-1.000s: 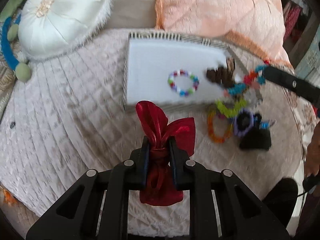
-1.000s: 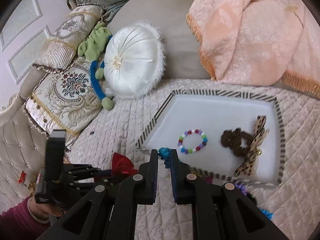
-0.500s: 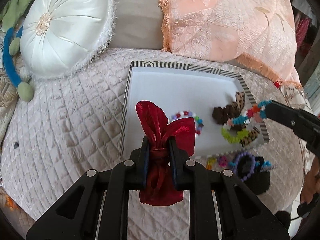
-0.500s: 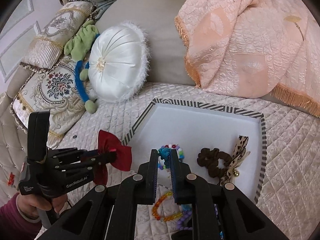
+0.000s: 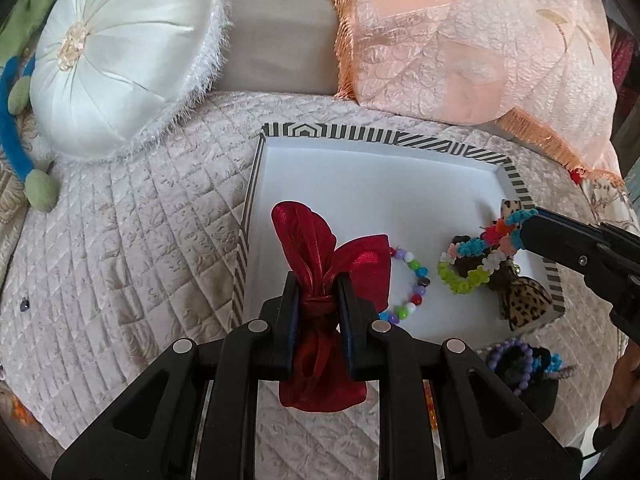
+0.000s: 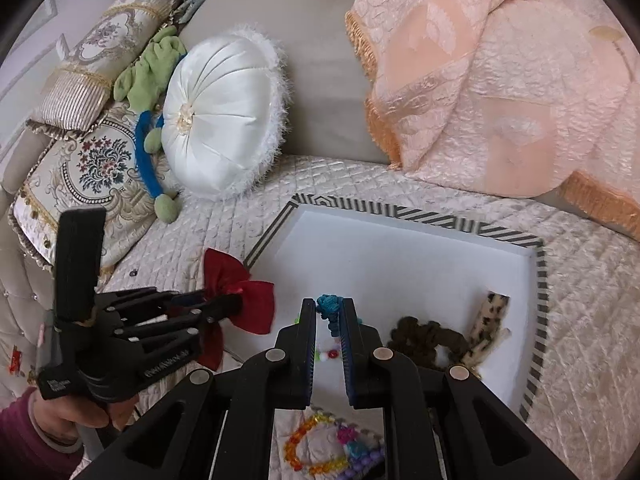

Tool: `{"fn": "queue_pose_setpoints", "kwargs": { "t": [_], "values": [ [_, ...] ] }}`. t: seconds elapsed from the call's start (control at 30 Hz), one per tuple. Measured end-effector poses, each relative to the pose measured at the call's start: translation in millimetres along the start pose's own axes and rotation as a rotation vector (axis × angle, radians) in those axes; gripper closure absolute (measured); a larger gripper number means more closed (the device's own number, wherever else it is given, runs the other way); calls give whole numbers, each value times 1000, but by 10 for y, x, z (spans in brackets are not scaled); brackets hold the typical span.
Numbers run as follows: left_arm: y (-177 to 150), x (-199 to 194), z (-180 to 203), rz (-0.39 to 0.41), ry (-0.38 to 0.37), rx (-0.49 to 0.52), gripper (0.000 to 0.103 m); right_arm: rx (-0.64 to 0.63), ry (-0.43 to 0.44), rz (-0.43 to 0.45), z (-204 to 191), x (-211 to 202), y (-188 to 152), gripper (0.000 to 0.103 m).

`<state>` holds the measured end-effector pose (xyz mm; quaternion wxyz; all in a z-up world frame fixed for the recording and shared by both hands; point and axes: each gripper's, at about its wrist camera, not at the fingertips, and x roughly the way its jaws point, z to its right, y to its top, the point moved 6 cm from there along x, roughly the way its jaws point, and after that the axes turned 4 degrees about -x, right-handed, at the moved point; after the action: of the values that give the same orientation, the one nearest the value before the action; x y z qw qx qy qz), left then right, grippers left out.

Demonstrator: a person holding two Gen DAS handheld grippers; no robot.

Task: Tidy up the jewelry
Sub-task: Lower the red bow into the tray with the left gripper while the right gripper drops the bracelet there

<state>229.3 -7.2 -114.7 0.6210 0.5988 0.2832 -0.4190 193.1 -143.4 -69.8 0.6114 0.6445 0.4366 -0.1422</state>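
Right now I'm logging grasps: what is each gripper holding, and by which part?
Left gripper pinches the red bow at its knot. Right gripper grips the multicolored scrunchie by its blue end.

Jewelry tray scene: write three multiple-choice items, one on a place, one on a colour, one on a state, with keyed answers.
1. Where does the beaded bracelet lie?
A. in the tray
B. on the white cushion
C. on the peach blanket

2. What colour is the bow in the left gripper?
A. green
B. red
C. white

3. What is the right gripper doing?
A. open, empty
B. shut on a flower garland
C. shut on the tray rim

Answers: A, it lies on the tray's white floor; B, red satin between the fingers; B, the garland hangs from its tips.
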Motion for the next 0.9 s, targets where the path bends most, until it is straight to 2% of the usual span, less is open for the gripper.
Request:
{"fn": "queue_pose_setpoints", "kwargs": {
  "t": [0.37, 0.43, 0.57, 0.7, 0.8, 0.87, 0.9],
  "values": [
    [-1, 371, -137, -49, 37, -55, 87, 3, -17, -56, 202, 519, 205, 92],
    [-13, 417, -163, -58, 44, -55, 87, 9, -42, -75, 279, 600, 200, 92],
    [-37, 492, -205, -70, 52, -63, 86, 24, -157, -109, 596, 731, 139, 92],
    [-47, 559, -212, -78, 47, -77, 86, 68, -204, -132, 875, 781, 61, 92],
    [-61, 578, -214, -81, 38, -93, 78, 89, -225, -135, 1024, 799, 18, 92],
    [-64, 581, -214, -79, 38, -99, 61, 120, -228, -143, 1108, 814, -8, 92],
    [-65, 579, -211, -76, 31, -102, 59, 135, -230, -151, 1143, 830, -14, 90]
  ]
}}
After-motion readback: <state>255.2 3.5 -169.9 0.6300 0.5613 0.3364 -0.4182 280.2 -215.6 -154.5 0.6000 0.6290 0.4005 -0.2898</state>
